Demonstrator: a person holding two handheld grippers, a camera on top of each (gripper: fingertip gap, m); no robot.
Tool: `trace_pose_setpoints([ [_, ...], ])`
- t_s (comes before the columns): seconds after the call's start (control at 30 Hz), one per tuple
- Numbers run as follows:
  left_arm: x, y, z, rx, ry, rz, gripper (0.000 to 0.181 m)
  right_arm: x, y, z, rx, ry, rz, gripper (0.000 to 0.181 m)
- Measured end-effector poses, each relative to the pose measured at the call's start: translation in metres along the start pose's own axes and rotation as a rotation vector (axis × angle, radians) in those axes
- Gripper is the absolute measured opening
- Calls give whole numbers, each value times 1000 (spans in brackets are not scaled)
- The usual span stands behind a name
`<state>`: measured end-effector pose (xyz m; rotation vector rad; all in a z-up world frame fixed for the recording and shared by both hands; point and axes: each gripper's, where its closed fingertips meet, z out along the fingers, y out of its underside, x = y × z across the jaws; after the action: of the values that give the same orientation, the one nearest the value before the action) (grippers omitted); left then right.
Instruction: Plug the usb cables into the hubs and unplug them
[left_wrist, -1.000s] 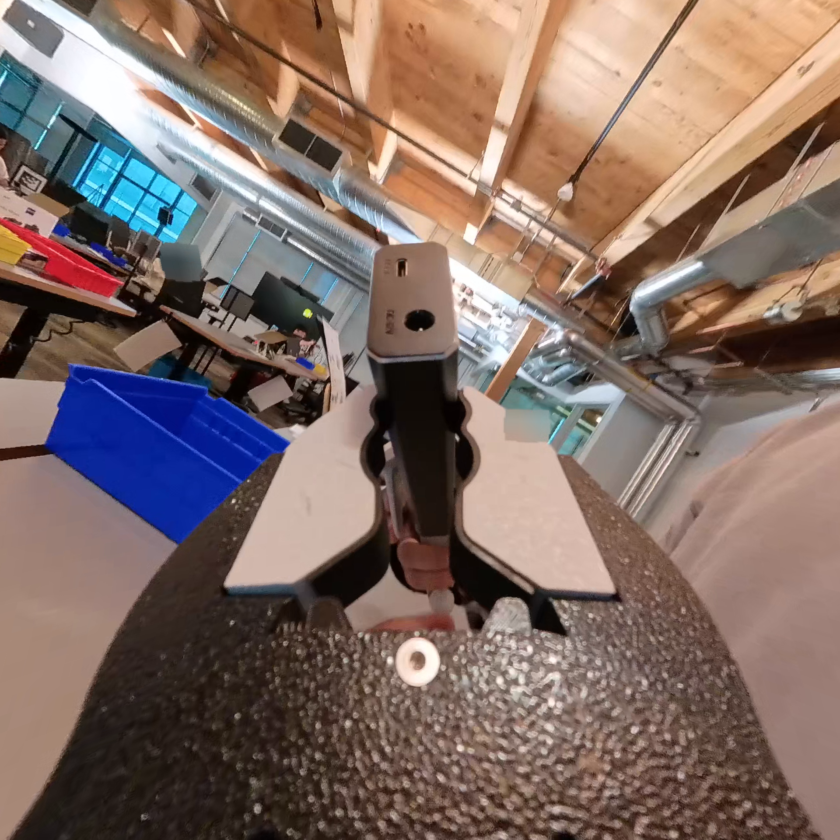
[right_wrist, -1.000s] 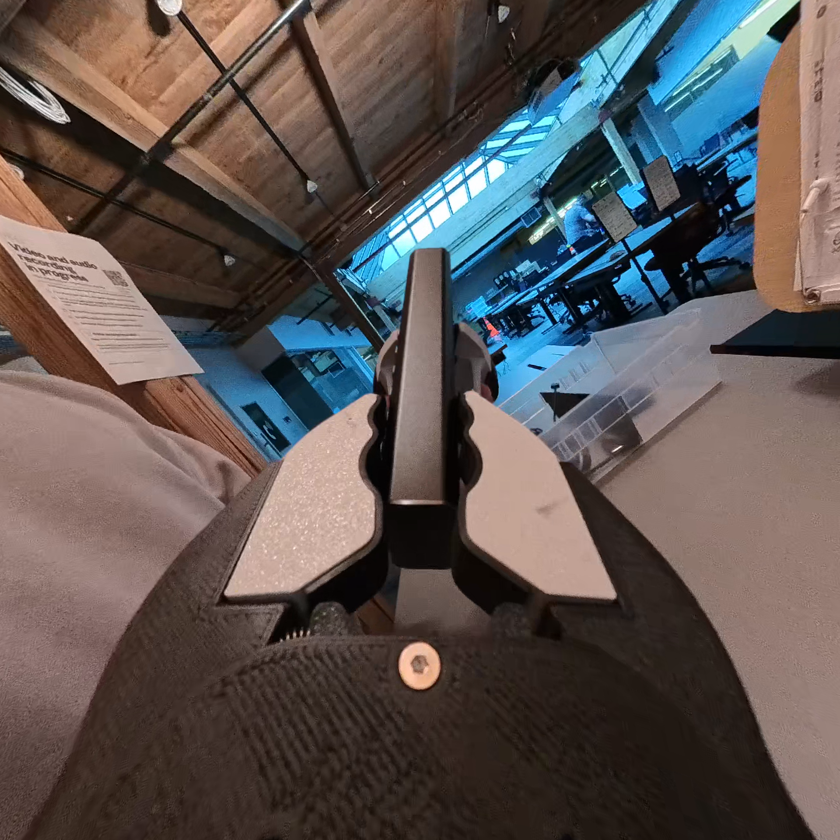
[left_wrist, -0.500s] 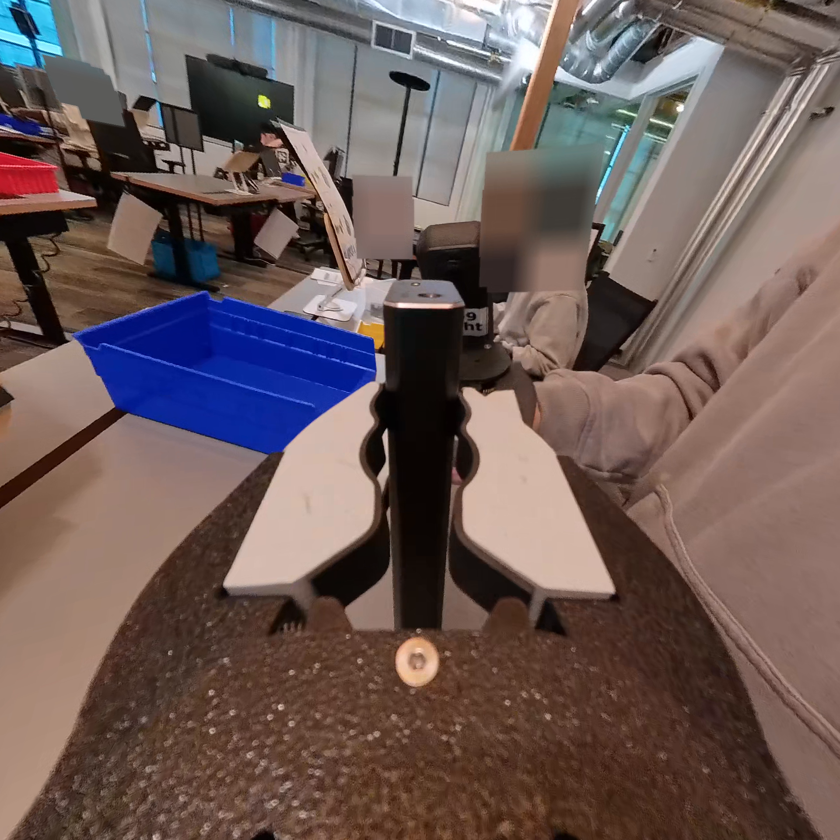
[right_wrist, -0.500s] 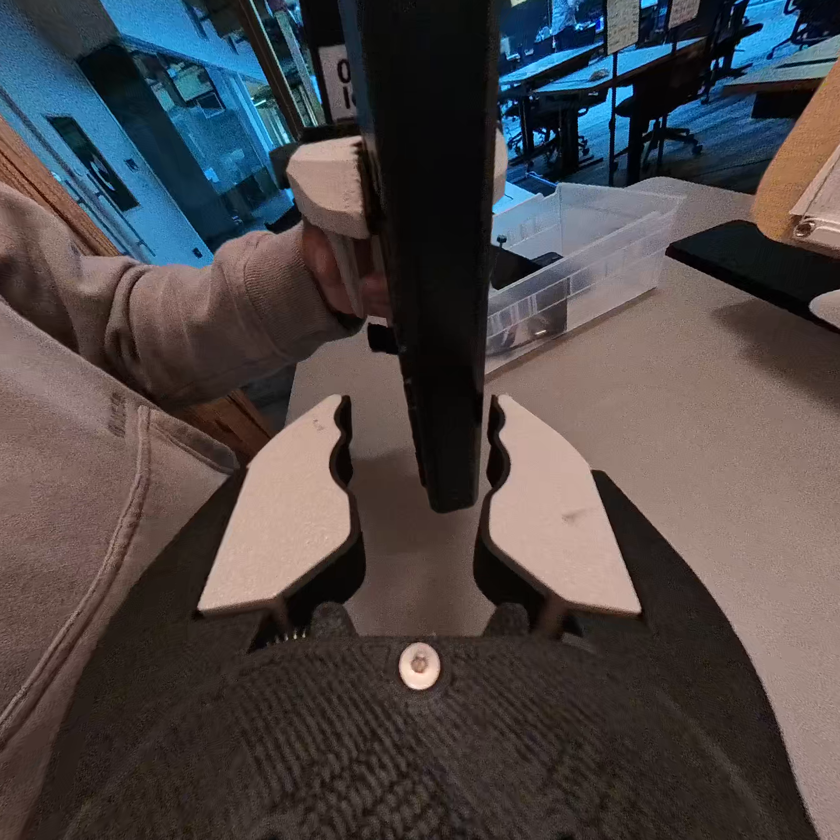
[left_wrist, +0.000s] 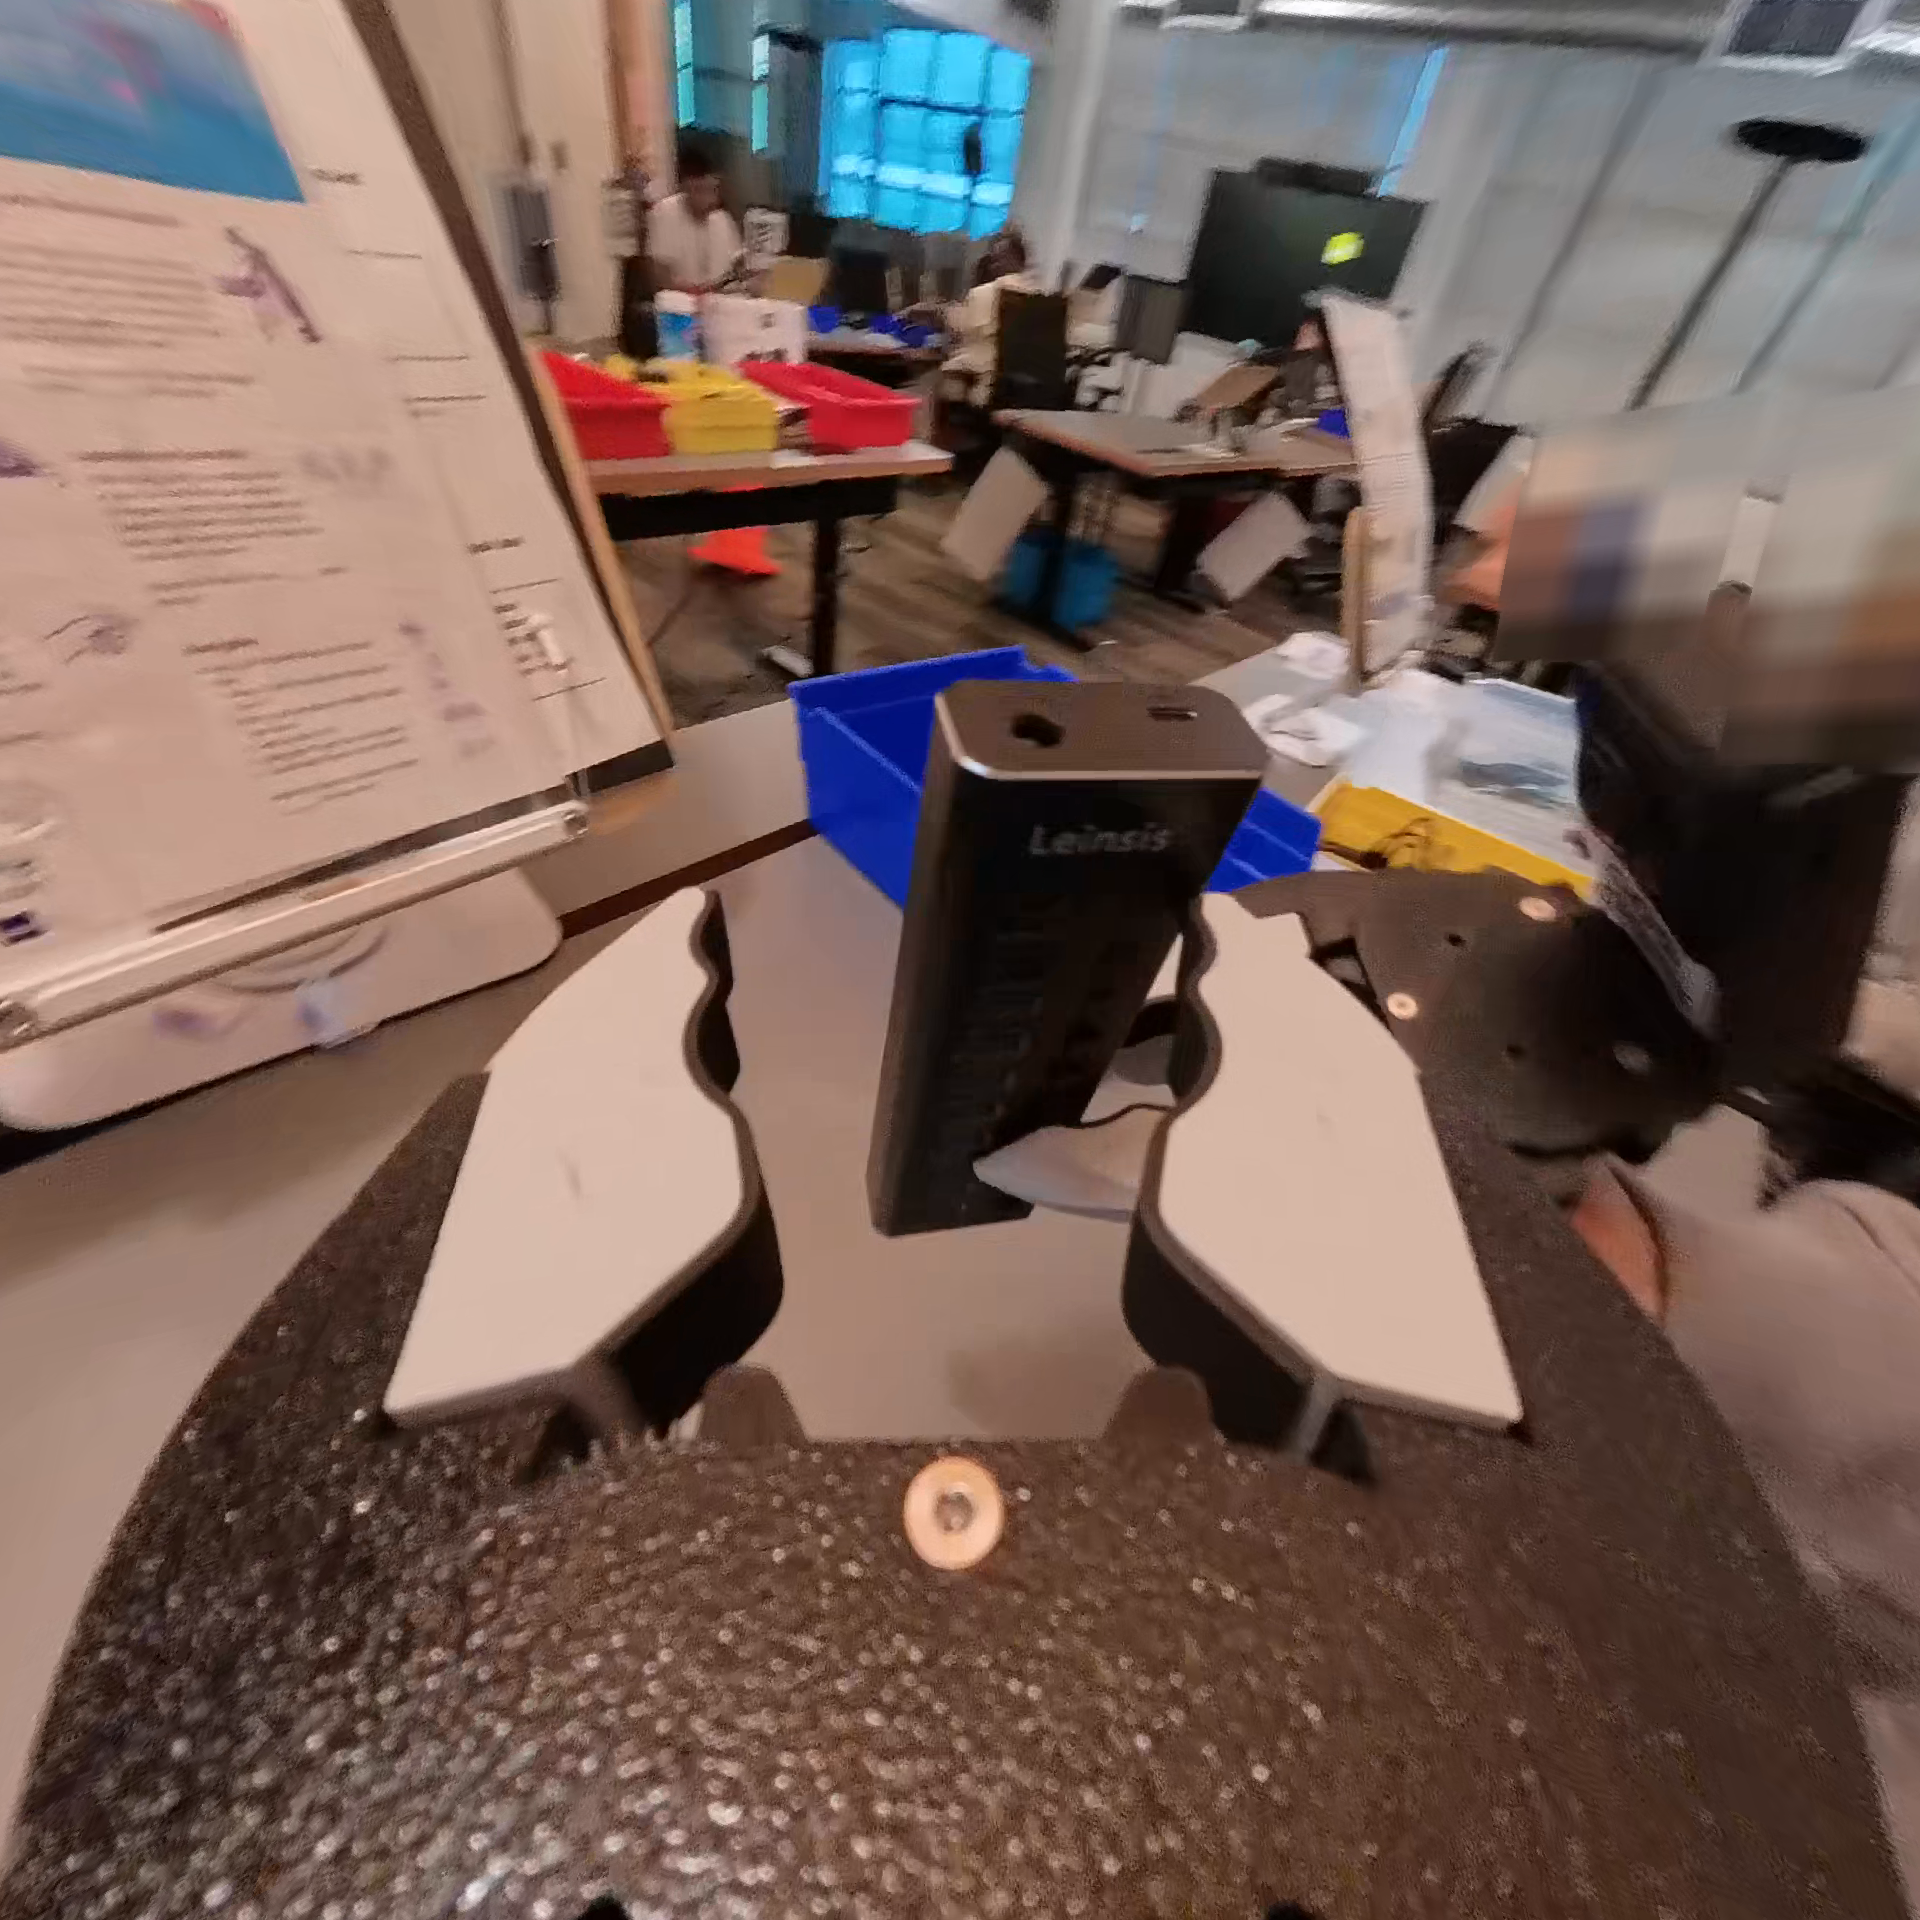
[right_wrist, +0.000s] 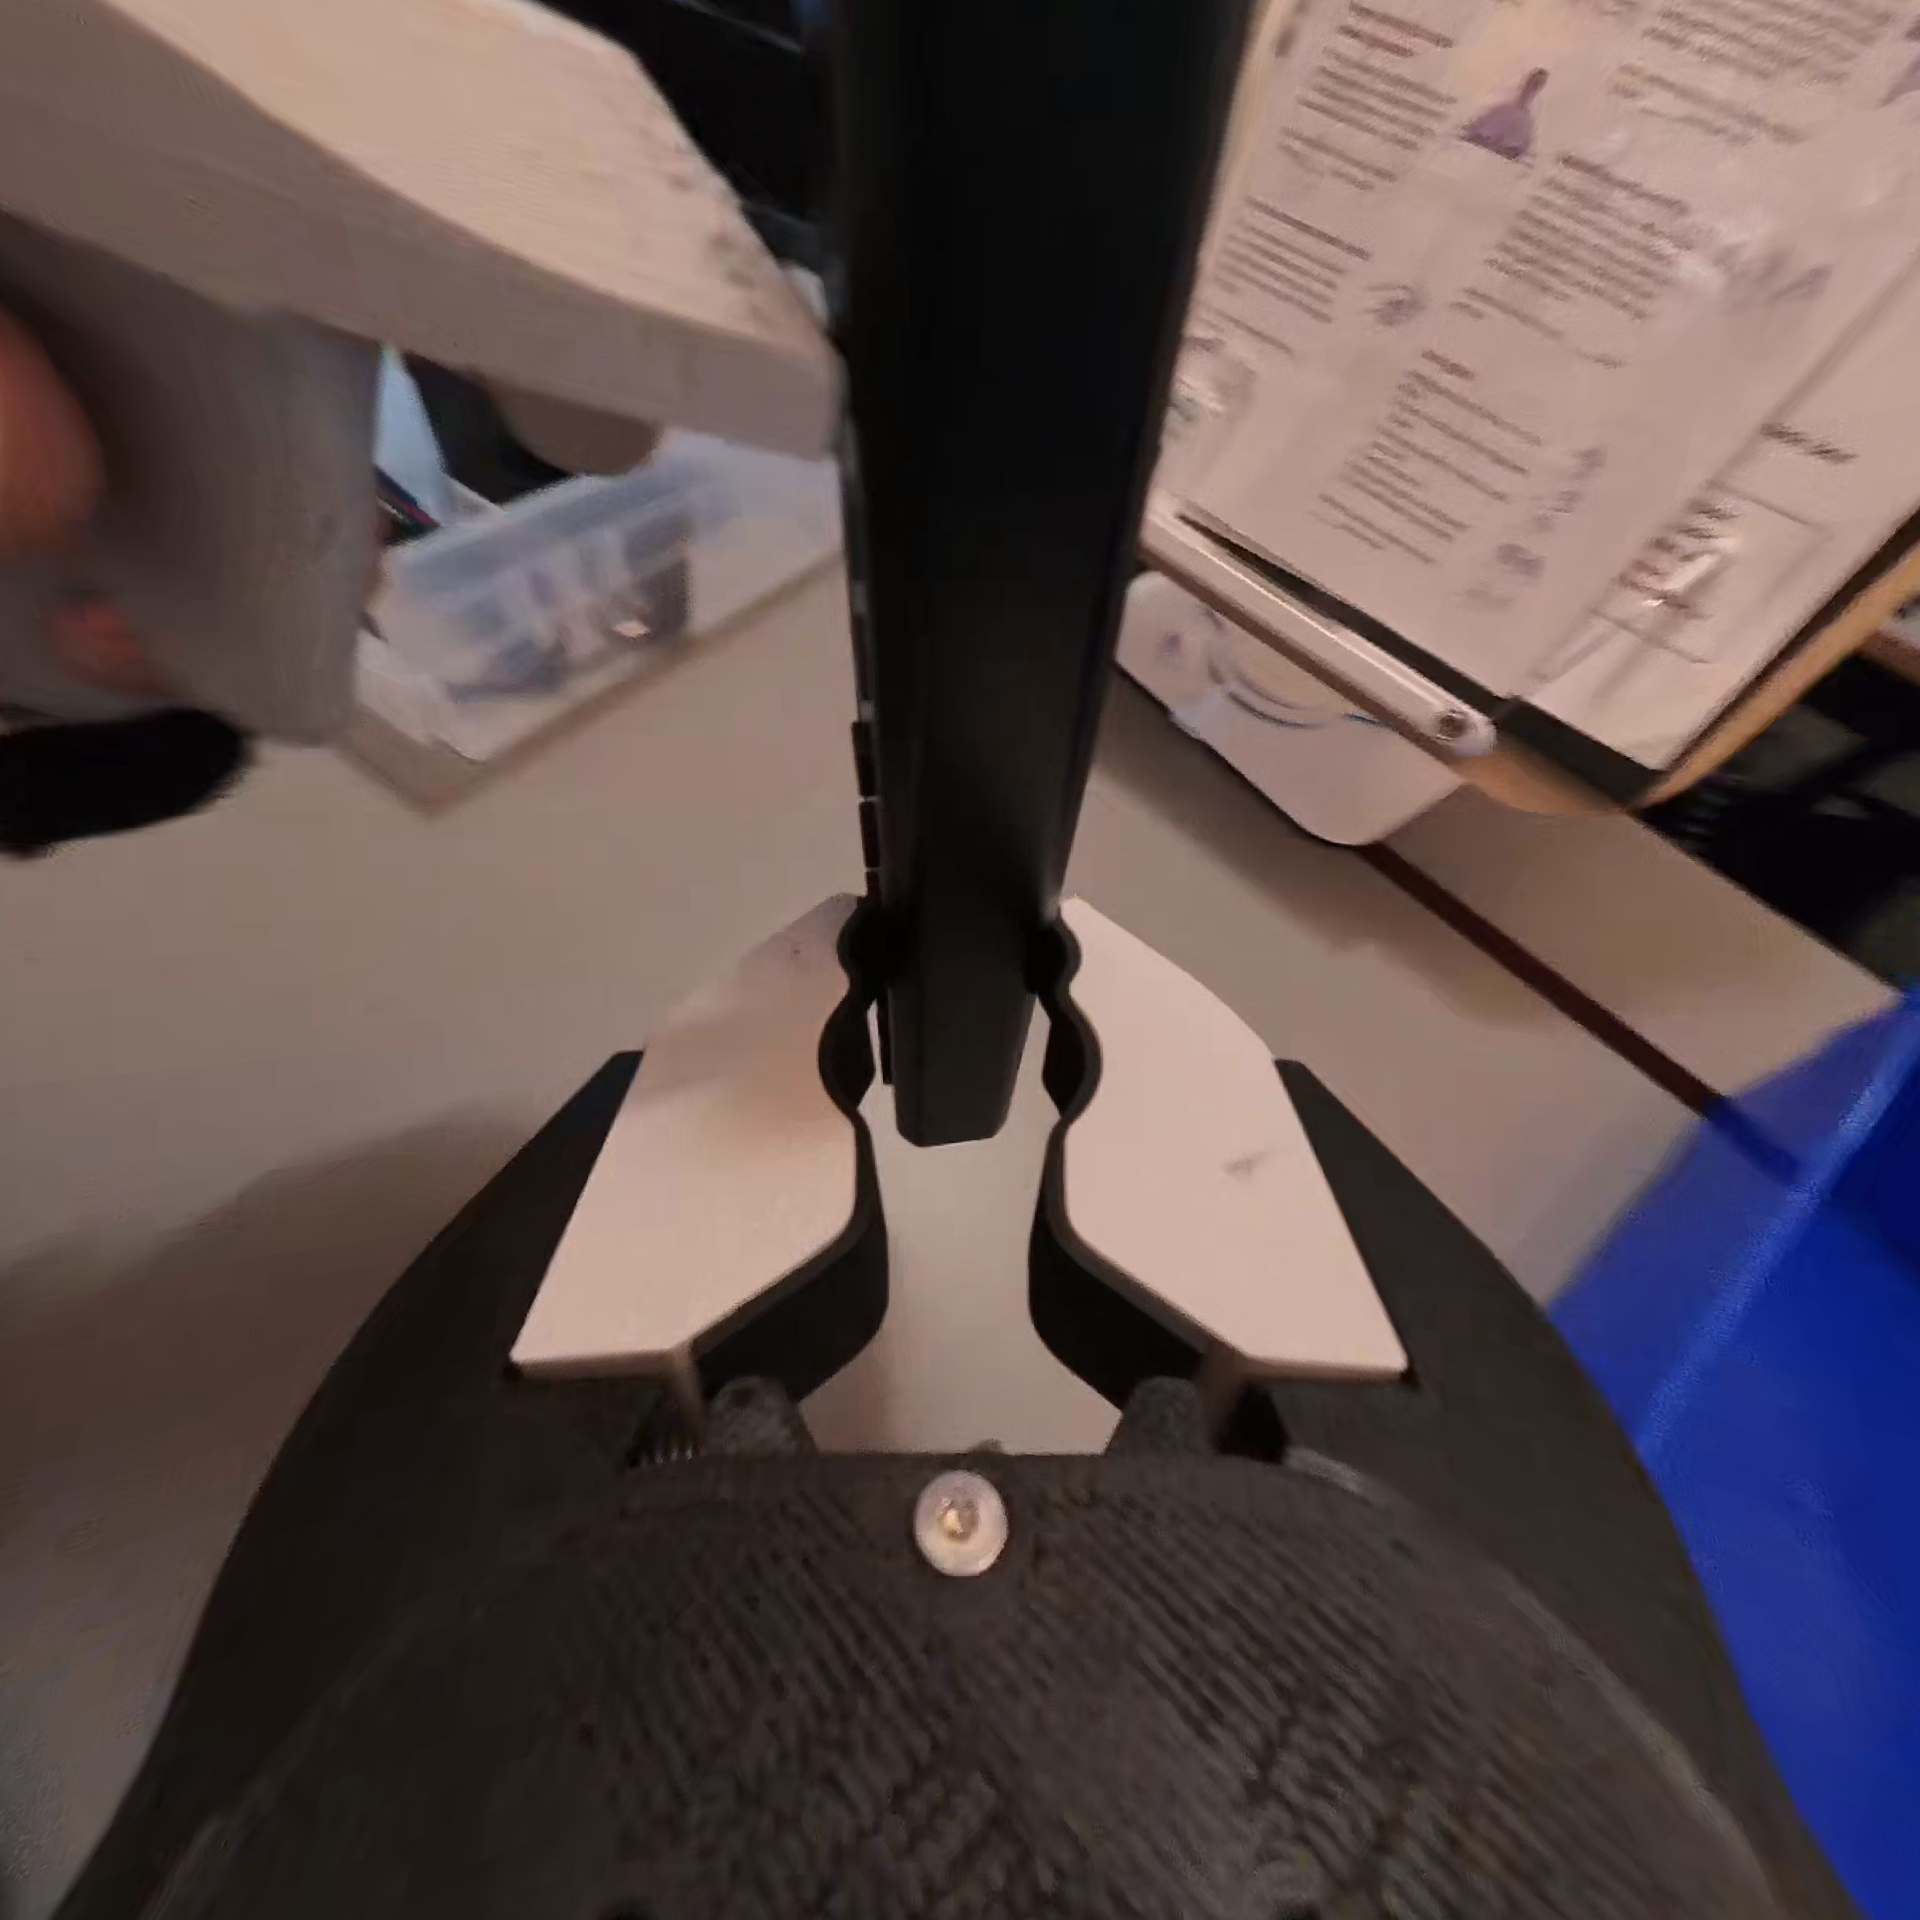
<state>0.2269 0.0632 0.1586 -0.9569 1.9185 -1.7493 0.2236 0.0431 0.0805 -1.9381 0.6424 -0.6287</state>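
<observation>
A black USB hub (left_wrist: 1049, 935) with a silver-edged end stands upright between the fingers of my left gripper (left_wrist: 956, 914), which is open and does not touch it. My right gripper (right_wrist: 956, 925) is shut on the lower end of the hub (right_wrist: 997, 520), gripping it at the fingertips. In the left wrist view one of the right gripper's white fingers (left_wrist: 1070, 1174) shows behind the hub. In the right wrist view a white finger (right_wrist: 416, 208) of the left gripper shows at the upper left, blurred. The hub is held above the grey table (left_wrist: 156, 1195).
A blue bin (left_wrist: 862, 748) sits behind the hub, also in the right wrist view (right_wrist: 1766, 1299). A document stand with printed sheets (left_wrist: 260, 468) stands to the left, shown too in the right wrist view (right_wrist: 1558, 312). A clear plastic box (right_wrist: 551, 592) lies farther off. Desks and people fill the background.
The left gripper, shut on the hub half a second ago, has opened. The right gripper, open then, has shut on the hub's lower end. Both views have swung down toward the table.
</observation>
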Motion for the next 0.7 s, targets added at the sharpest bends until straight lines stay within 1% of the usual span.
trace_pose_setpoints([
  [0.07,-7,-1,2,-4,-129,-9,78,9,3,0,-26,75,23,30],
  [0.1,-7,0,3,-8,-156,0,75,12,5,0,-36,93,33,30],
  [0.13,-3,1,5,-17,-157,-1,72,16,7,0,-51,123,28,30],
  [0.17,2,2,8,-26,-134,-7,64,18,9,0,-66,141,17,30],
  [0.2,7,4,10,-33,-105,-9,52,17,11,0,-74,137,19,29],
  [0.23,8,6,12,-35,-93,-13,46,17,12,-1,-75,137,34,29],
  [0.27,7,7,14,-39,-86,-34,51,17,14,-1,-74,140,40,29],
  [0.33,5,13,15,-70,-52,-109,53,19,18,-3,-84,152,48,29],
  [0.37,3,16,15,-79,-47,-127,62,21,19,-4,-77,156,52,29],
  [0.4,2,19,15,-81,-46,-132,90,22,19,-5,-71,155,59,29],
  [0.43,2,21,16,-84,-34,-144,101,23,19,-7,-66,155,63,29],
  [0.47,4,24,17,-92,-18,-158,97,23,19,-7,-63,150,64,29],
  [0.53,0,25,20,-91,-47,-141,97,21,17,-4,-63,151,29,29],
  [0.63,-2,24,25,-103,-62,-121,94,8,12,-1,-68,146,-34,29],
  [0.67,-2,23,25,-101,-67,-115,85,4,11,0,-75,152,-67,29],
  [0.7,-3,21,24,-93,-79,-102,72,0,10,2,-82,154,-99,29],
])
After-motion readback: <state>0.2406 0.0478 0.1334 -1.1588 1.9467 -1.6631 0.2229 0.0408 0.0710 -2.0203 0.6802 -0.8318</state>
